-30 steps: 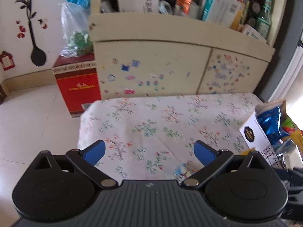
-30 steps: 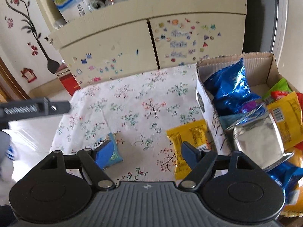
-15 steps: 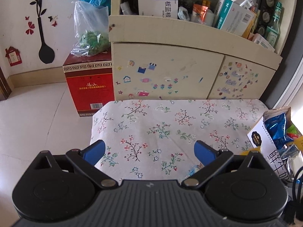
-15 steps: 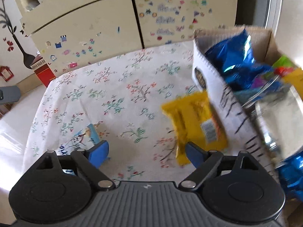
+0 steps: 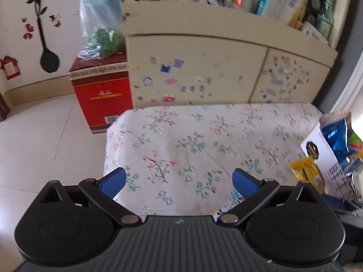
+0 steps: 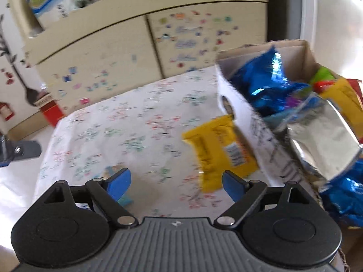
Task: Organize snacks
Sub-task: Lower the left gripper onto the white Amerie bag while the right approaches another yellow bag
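Right tool (image 6: pixel 175 182) gapes wide, gripping nothing; yellow snack packet (image 6: pixel 217 149) lies just beyond its right finger.

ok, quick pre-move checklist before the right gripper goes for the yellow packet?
1. Right gripper open, nothing between its fingers: ok.
2. Yellow packet on the tablecloth, outside the cardboard box, unobstructed on top: ok.
3. Packet centred between the fingers: not ok, it sits toward the right finger.
4. Left gripper open, empty, away from the packet: ok.
5. Room in the box: cannot tell, it looks heaped with bags.
6. Small blue packet by the left finger, out of the closing path: cannot tell.
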